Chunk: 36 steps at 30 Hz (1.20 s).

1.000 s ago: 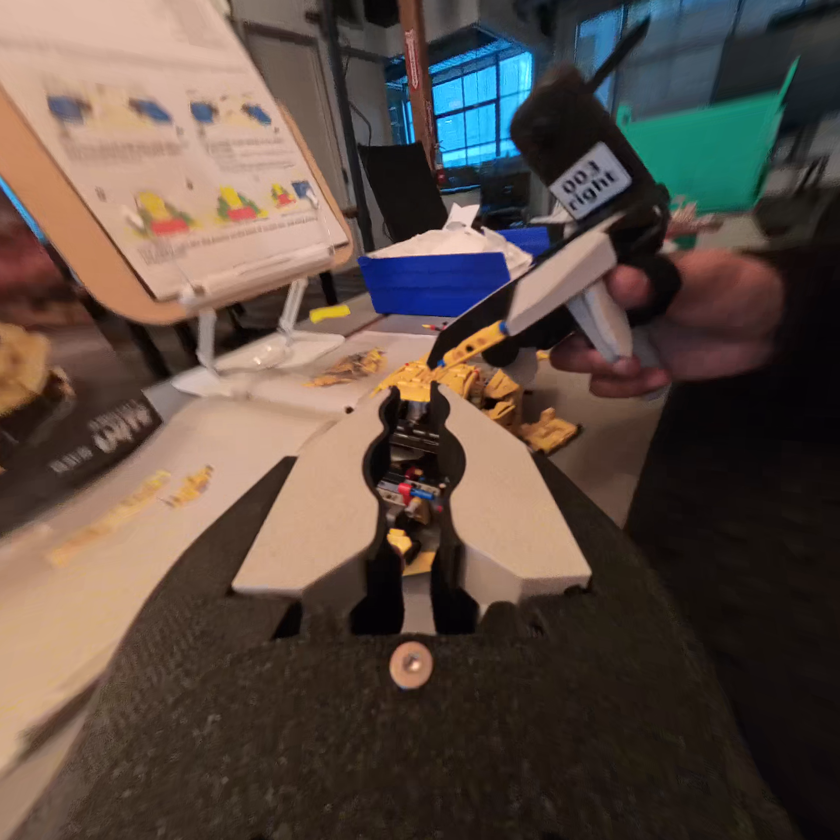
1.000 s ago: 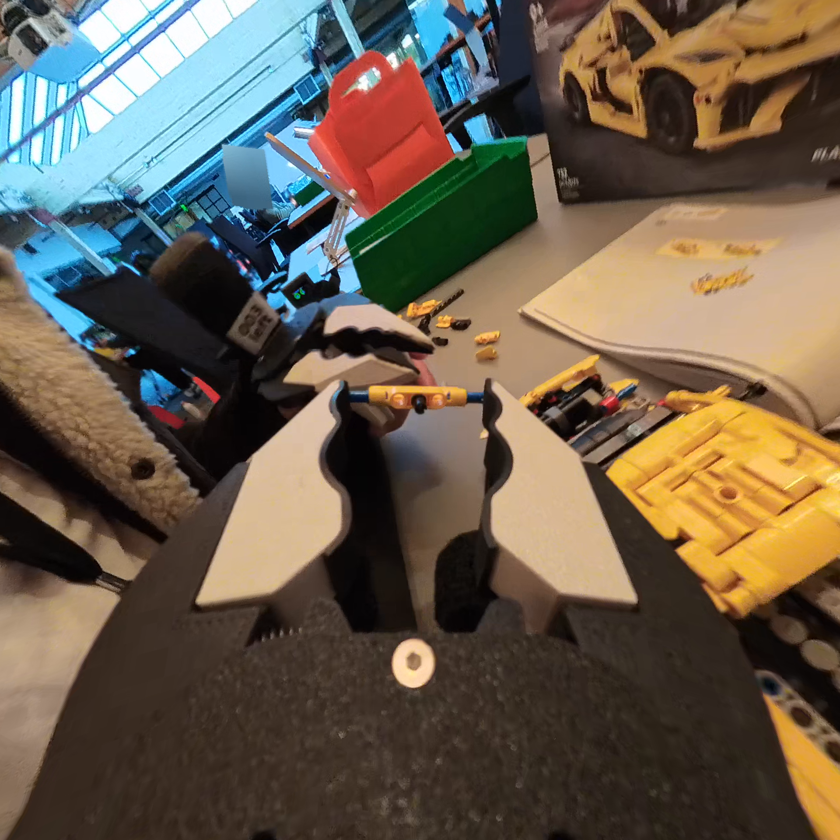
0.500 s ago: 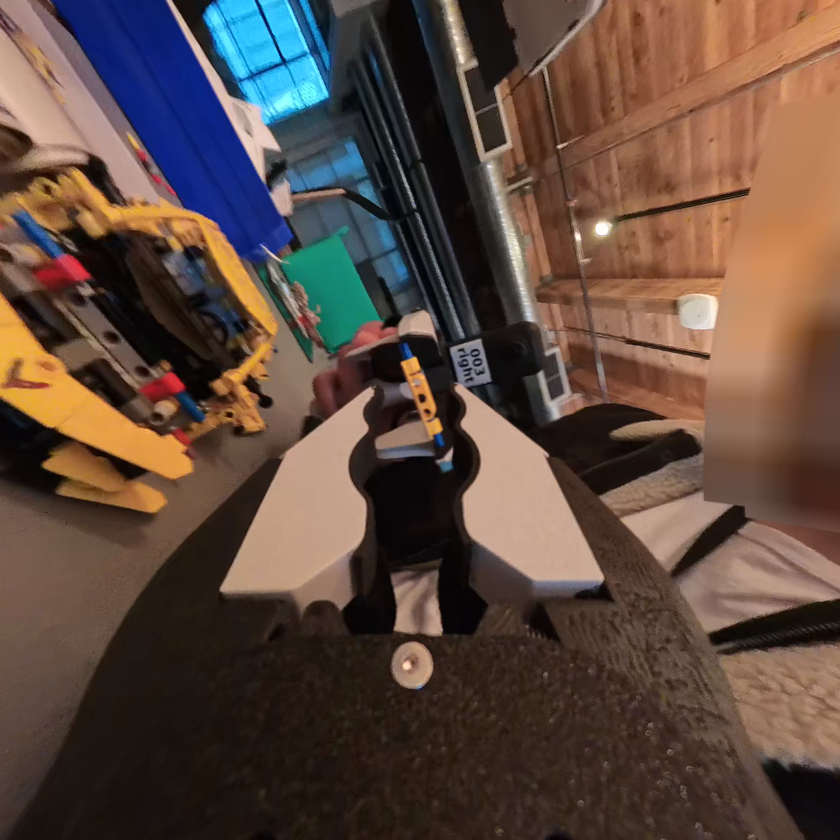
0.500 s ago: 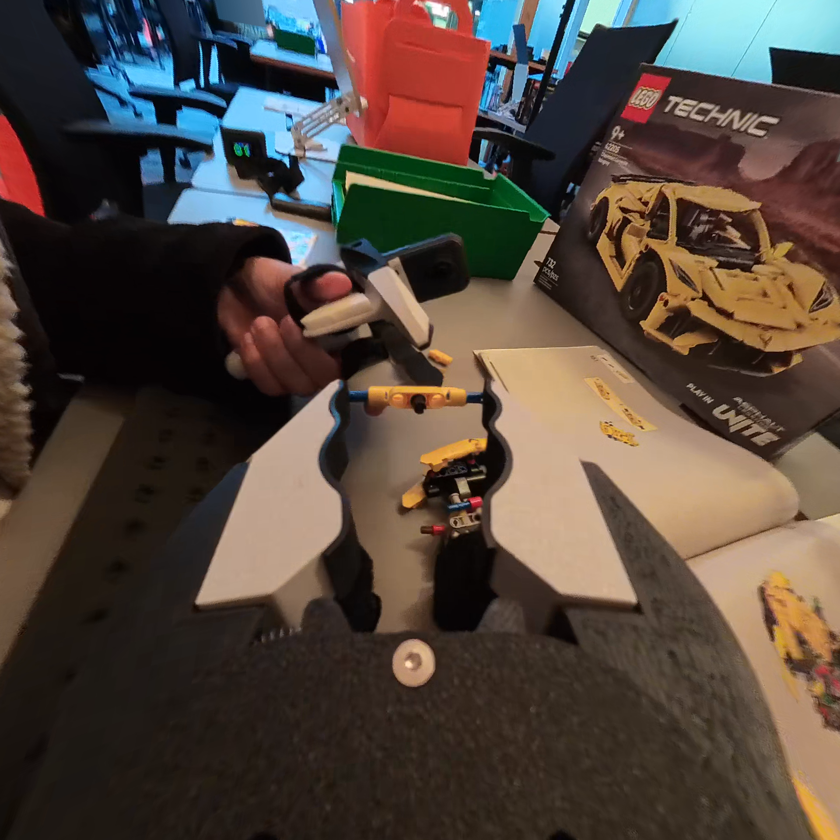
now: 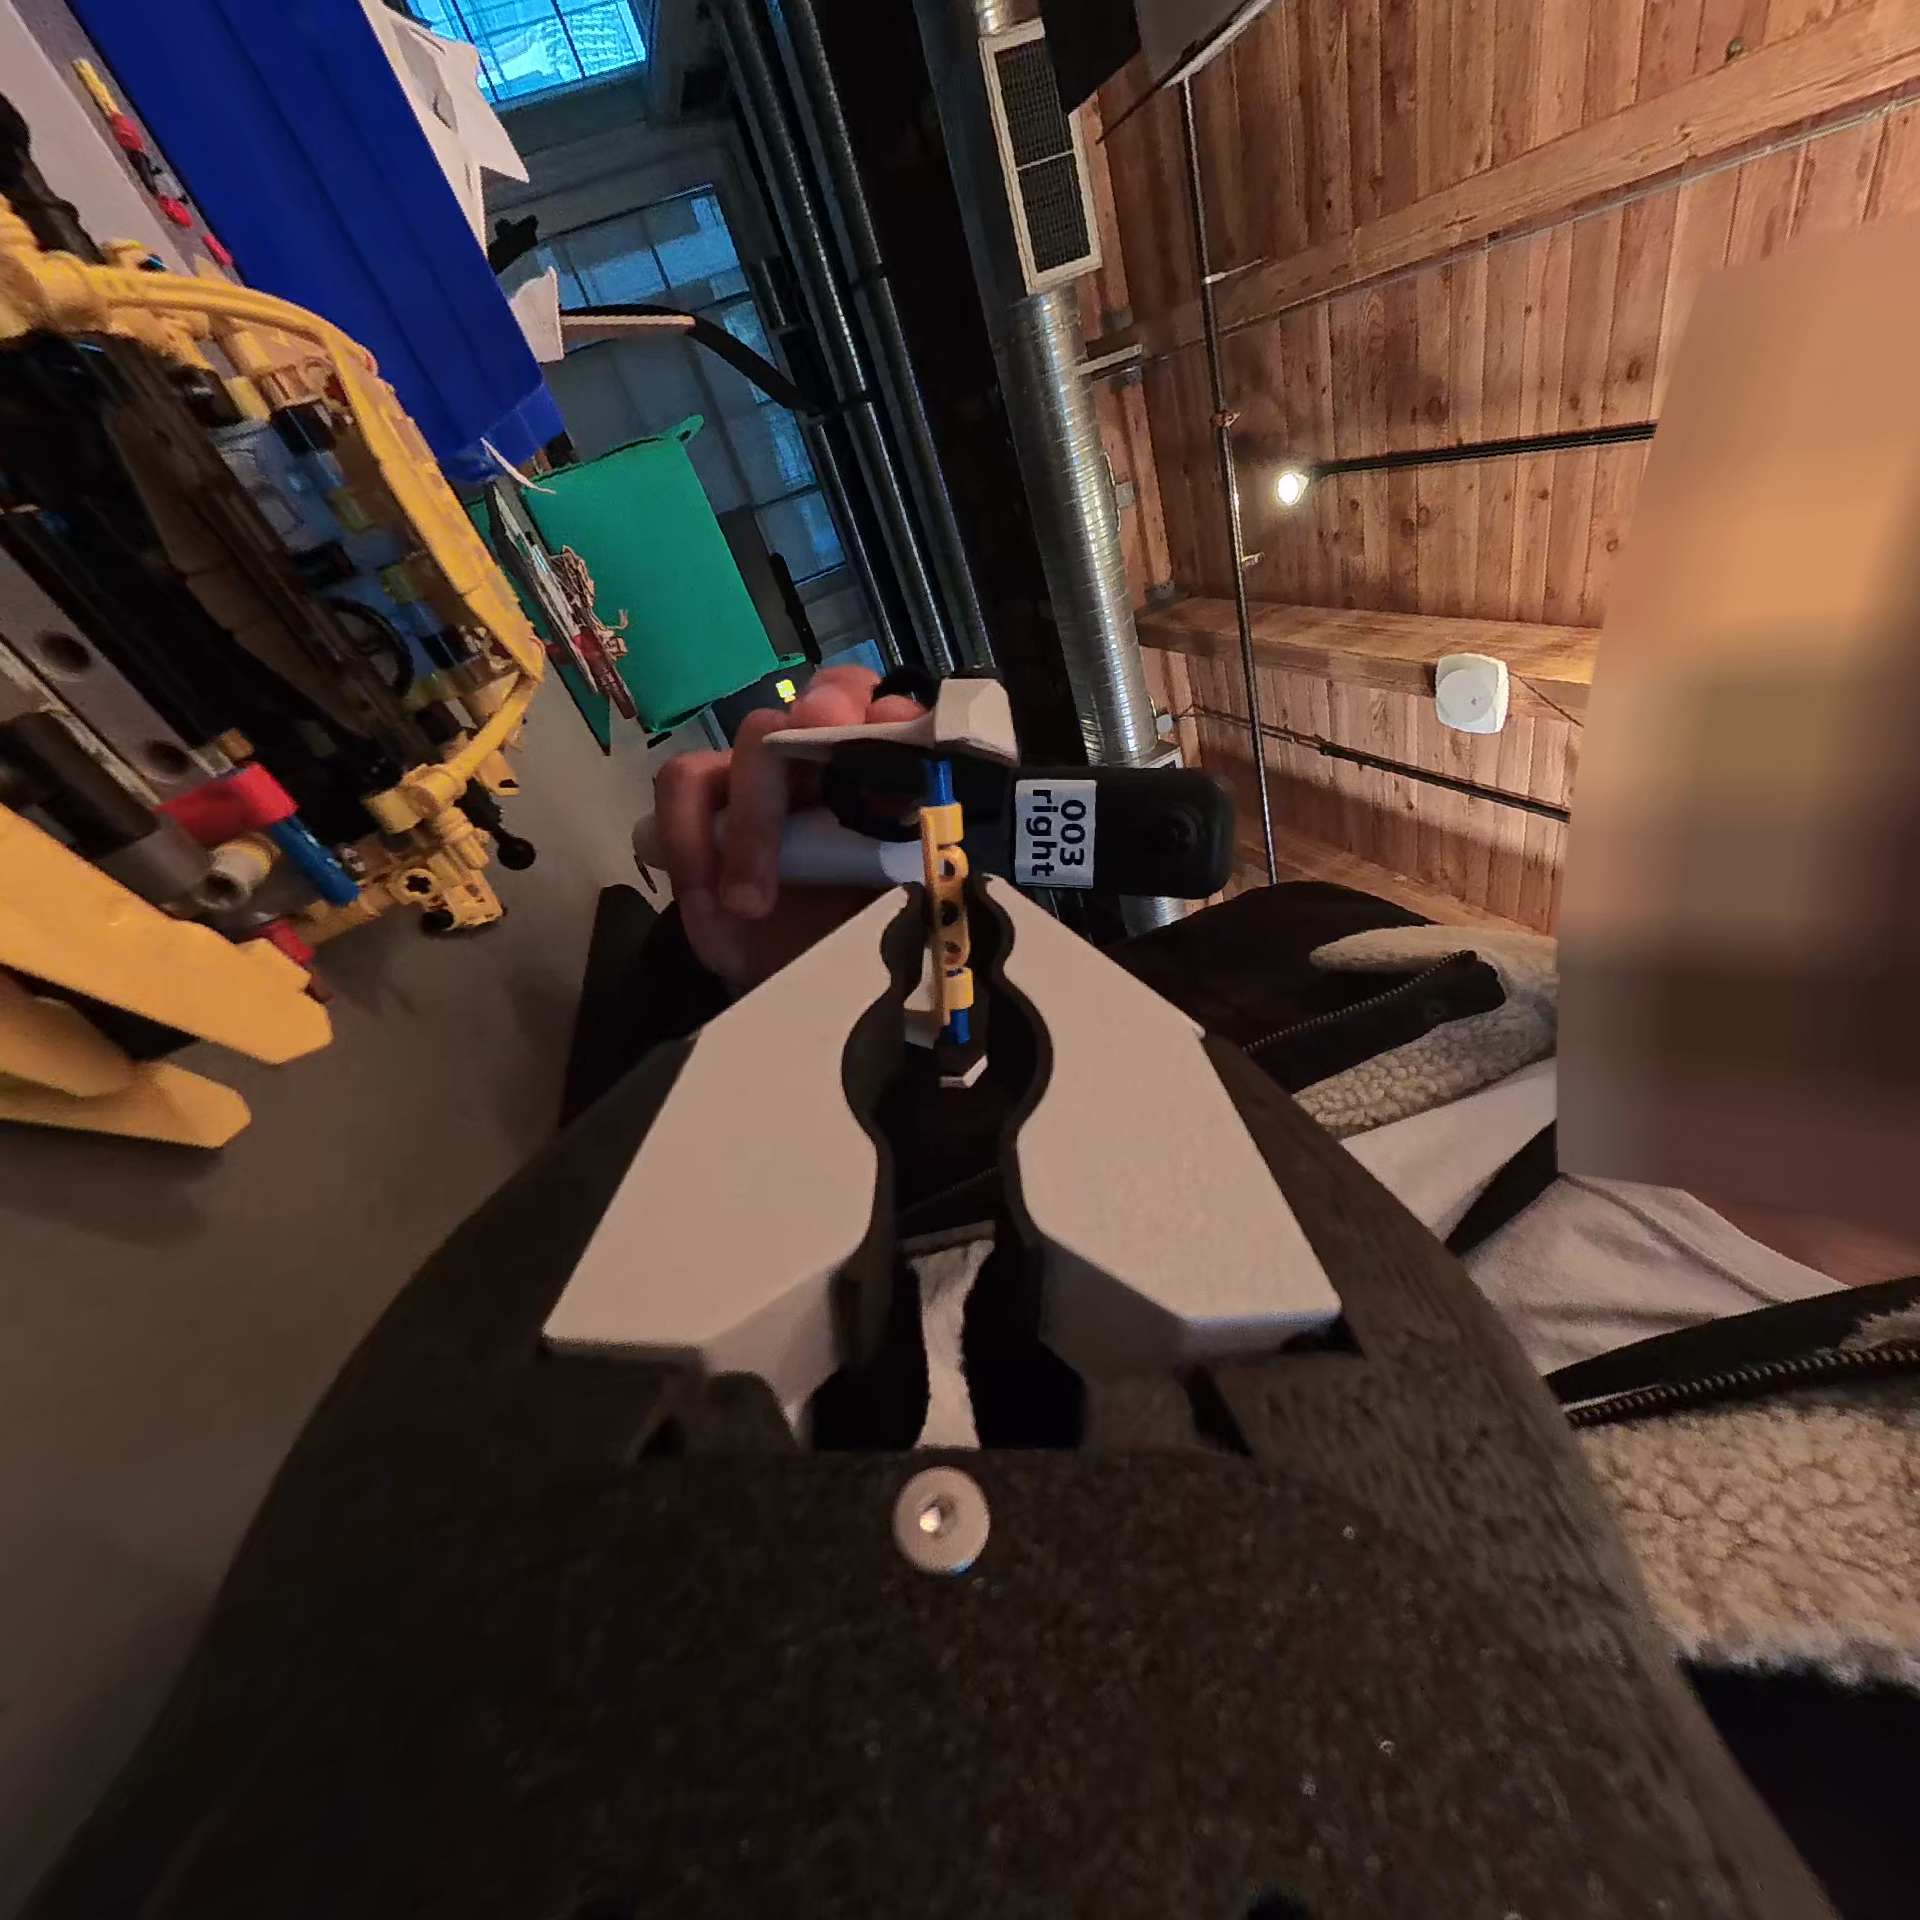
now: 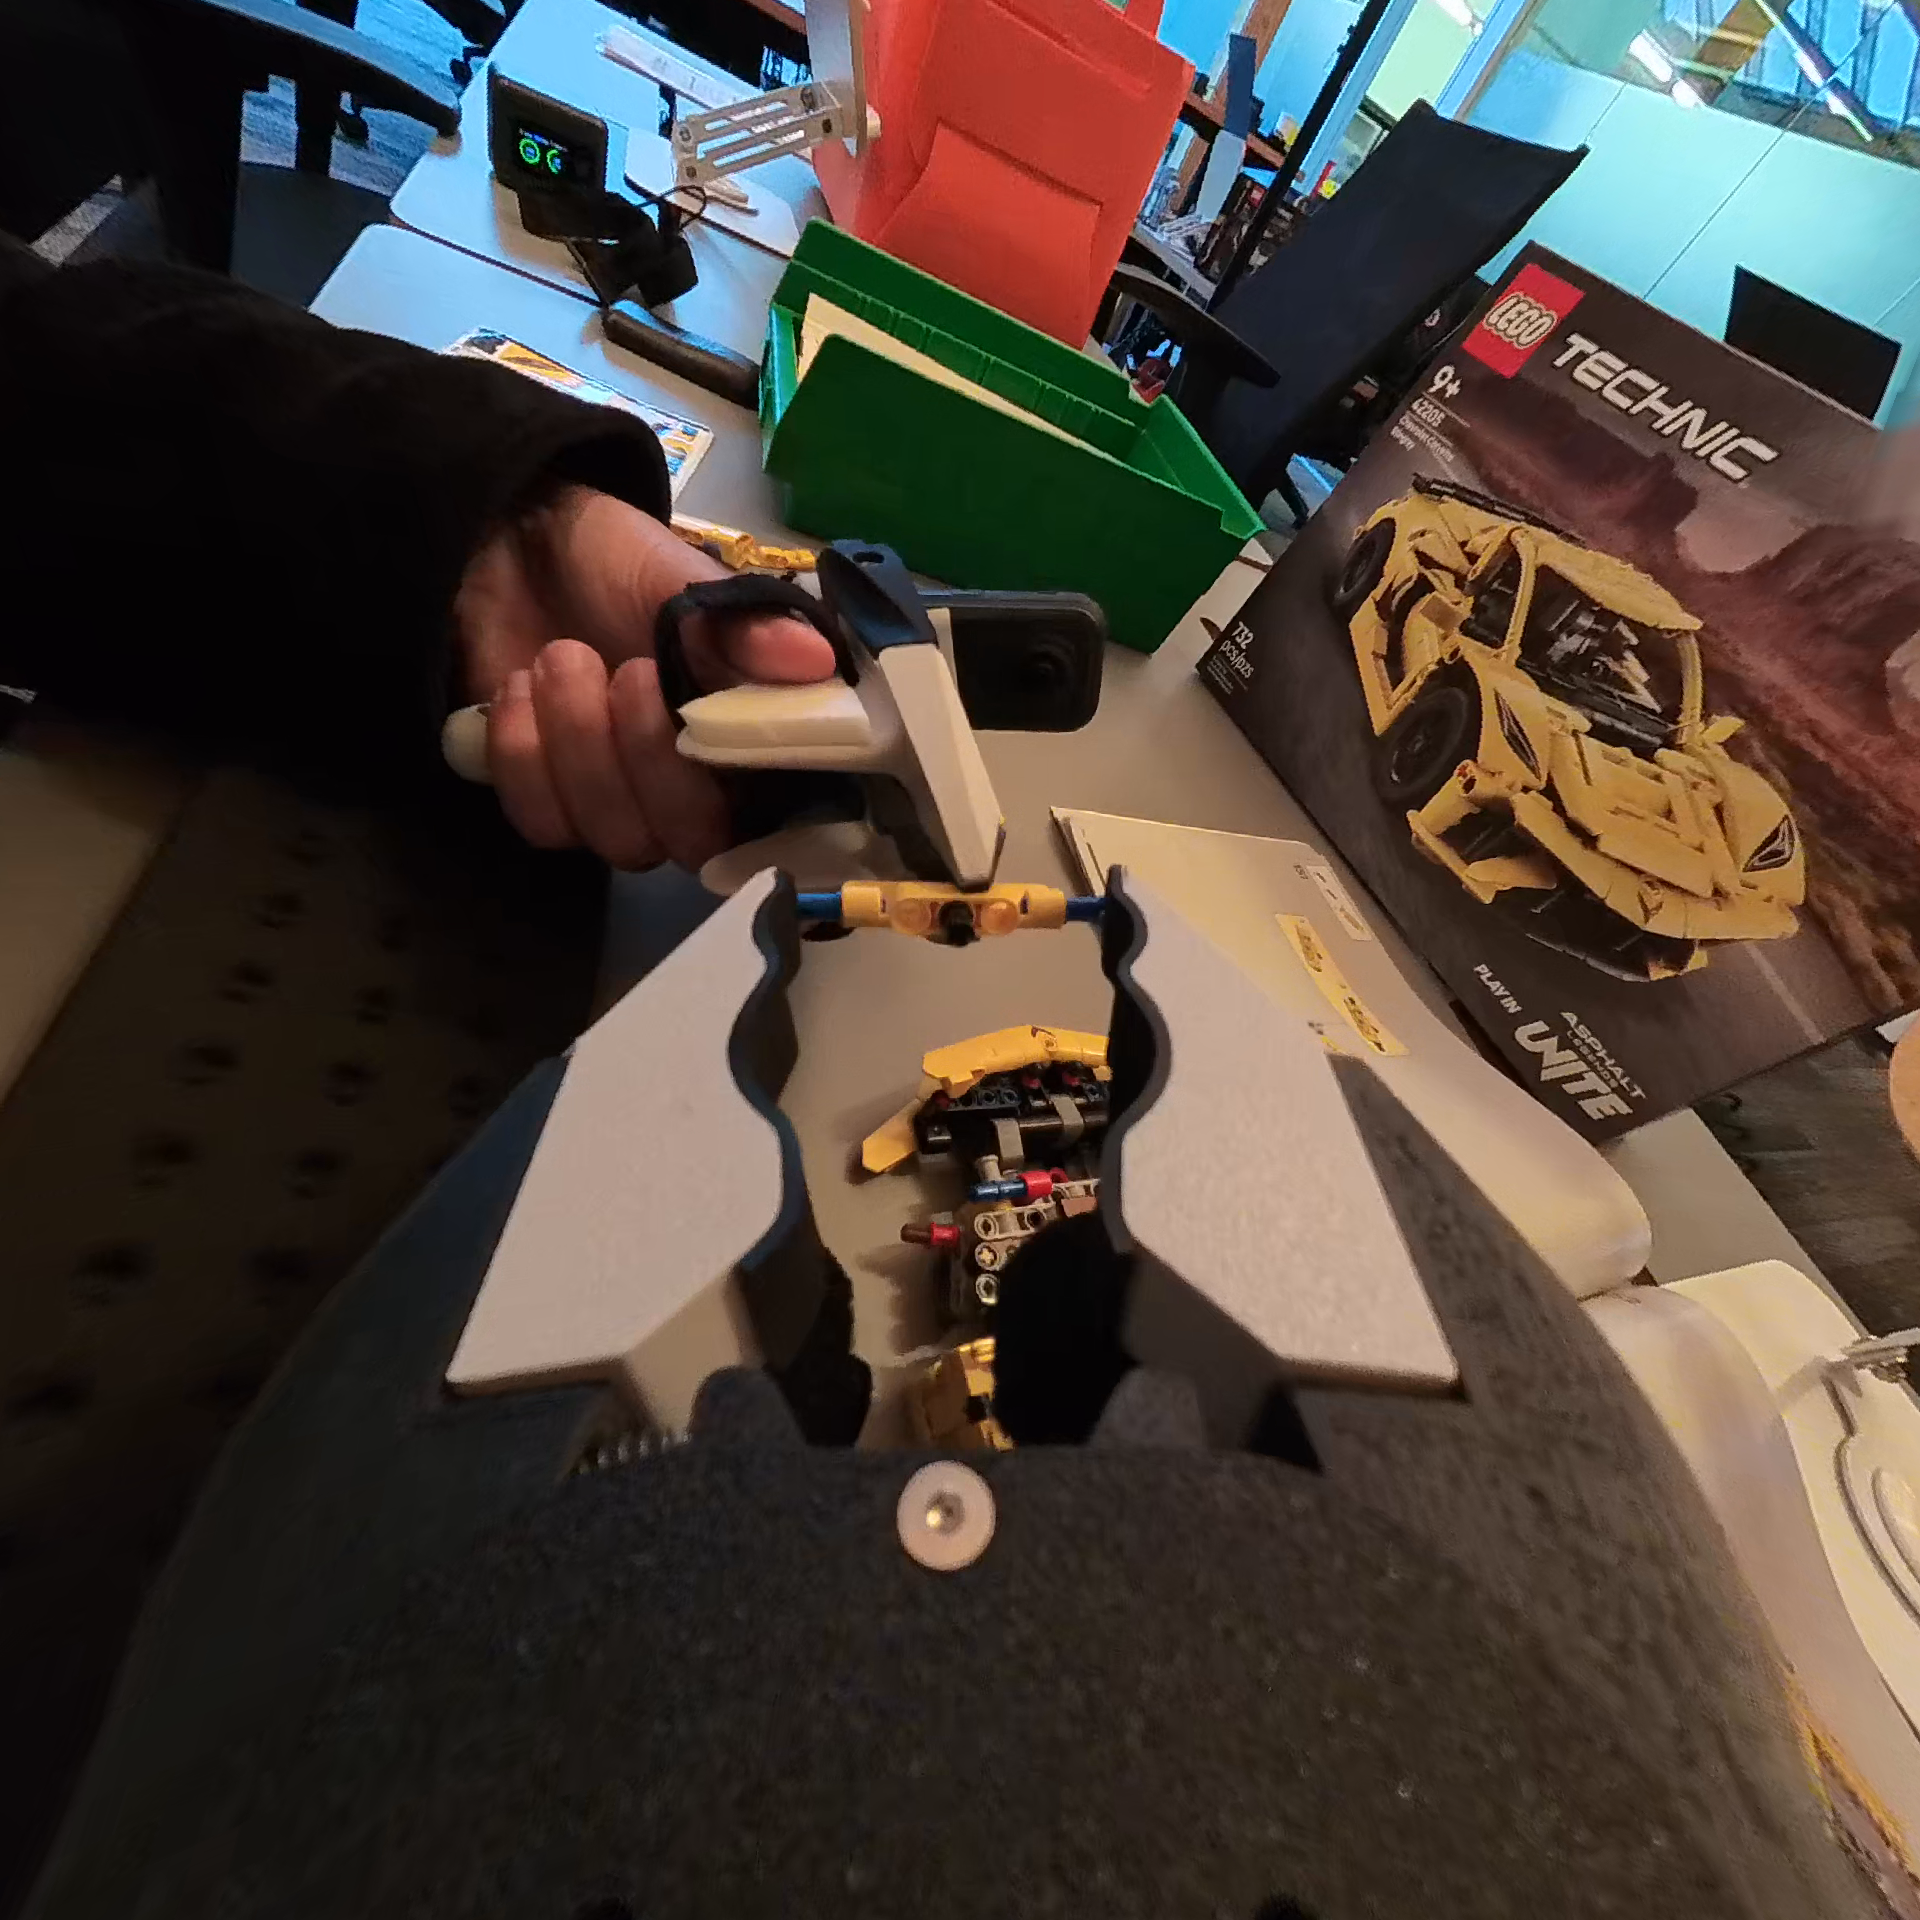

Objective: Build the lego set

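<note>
Fingertips of the right gripper [image 6: 951, 909] pinch a yellow beam [image 6: 951, 906] endwise (left gripper [image 5: 945, 914] closes around it).

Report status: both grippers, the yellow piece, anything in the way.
Right gripper clamps yellow beam by its blue end pins. Left gripper closing around its middle, grip unclear. Nothing between them.

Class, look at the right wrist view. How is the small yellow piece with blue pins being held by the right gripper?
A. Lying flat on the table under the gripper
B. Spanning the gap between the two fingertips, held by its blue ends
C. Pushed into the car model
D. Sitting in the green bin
B: the yellow piece bridges the fingertips of the right gripper, its blue ends against each finger, well above the table.
</note>
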Motion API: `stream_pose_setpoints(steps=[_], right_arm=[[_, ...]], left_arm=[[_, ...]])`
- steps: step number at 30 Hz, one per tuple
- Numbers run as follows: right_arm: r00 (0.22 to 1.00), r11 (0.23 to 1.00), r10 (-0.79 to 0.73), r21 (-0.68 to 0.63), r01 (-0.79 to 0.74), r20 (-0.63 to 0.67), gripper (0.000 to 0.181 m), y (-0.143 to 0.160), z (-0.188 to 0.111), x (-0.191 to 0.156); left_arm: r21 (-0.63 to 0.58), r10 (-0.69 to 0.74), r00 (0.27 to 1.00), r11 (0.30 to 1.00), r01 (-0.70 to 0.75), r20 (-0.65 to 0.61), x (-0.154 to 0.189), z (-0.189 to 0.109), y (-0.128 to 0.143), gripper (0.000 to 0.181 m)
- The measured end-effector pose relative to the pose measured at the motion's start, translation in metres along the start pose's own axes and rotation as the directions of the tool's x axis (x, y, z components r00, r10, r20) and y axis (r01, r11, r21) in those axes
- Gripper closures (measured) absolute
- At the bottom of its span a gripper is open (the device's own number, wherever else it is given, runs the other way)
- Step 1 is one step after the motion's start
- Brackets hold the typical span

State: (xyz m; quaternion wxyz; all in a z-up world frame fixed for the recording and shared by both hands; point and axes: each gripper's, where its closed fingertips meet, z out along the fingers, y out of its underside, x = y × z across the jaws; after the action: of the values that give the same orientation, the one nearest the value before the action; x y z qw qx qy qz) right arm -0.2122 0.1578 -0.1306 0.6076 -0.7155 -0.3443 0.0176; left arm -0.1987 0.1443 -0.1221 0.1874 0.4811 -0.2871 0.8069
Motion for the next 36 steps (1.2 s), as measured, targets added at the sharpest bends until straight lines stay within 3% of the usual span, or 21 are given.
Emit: stream_pose_setpoints(steps=[8, 12, 14, 16, 18, 20, 27, 30, 36], right_arm=[[0.999, 0.999, 0.033, 0.038, -0.033, 0.014, 0.124, -0.005, -0.002, -0.001], [0.973, 0.972, 0.229, 0.046, -0.23, 0.015, 0.109, -0.002, -0.025, 0.007], [0.949, 0.949, 0.316, -0.024, -0.316, -0.011, 0.113, 0.017, -0.052, 0.014], [0.916, 0.901, 0.402, -0.176, -0.396, -0.003, 0.13, 0.05, -0.08, 0.01], [0.873, 0.798, 0.486, -0.384, -0.464, -0.044, 0.127, 0.097, -0.105, 0.0], [0.848, 0.701, 0.517, -0.511, -0.497, -0.115, 0.128, 0.133, -0.124, -0.006], [0.838, 0.663, 0.52, -0.54, -0.519, -0.167, 0.122, 0.163, -0.117, -0.017], [0.814, 0.645, 0.562, -0.539, -0.542, -0.145, 0.134, 0.158, -0.116, -0.021], [0.737, 0.603, 0.675, -0.557, -0.572, -0.026, 0.136, 0.14, -0.108, -0.048]], left_arm=[[-0.025, 0.072, 0.997, 0.997, -0.072, 0.0, 0.005, 0.001, 0.004, 0.175], [0.019, 0.215, 0.976, 0.976, -0.216, 0.041, 0.01, -0.009, -0.008, 0.174], [0.057, 0.24, 0.968, 0.968, -0.244, 0.071, 0.009, -0.014, -0.016, 0.174], [0.06, 0.246, 0.966, 0.966, -0.251, 0.078, 0.008, -0.014, -0.018, 0.174], [0.038, 0.246, 0.963, 0.967, -0.251, 0.11, 0.002, -0.012, -0.015, 0.174], [0.024, 0.25, 0.961, 0.967, -0.255, 0.117, 0.0, -0.01, -0.013, 0.174], [-0.005, 0.235, 0.961, 0.971, -0.237, 0.144, -0.007, -0.008, -0.009, 0.174], [-0.002, 0.246, 0.959, 0.969, -0.248, 0.142, -0.006, -0.008, -0.009, 0.174], [0.003, 0.236, 0.961, 0.971, -0.239, 0.141, -0.006, -0.008, -0.01, 0.174]])
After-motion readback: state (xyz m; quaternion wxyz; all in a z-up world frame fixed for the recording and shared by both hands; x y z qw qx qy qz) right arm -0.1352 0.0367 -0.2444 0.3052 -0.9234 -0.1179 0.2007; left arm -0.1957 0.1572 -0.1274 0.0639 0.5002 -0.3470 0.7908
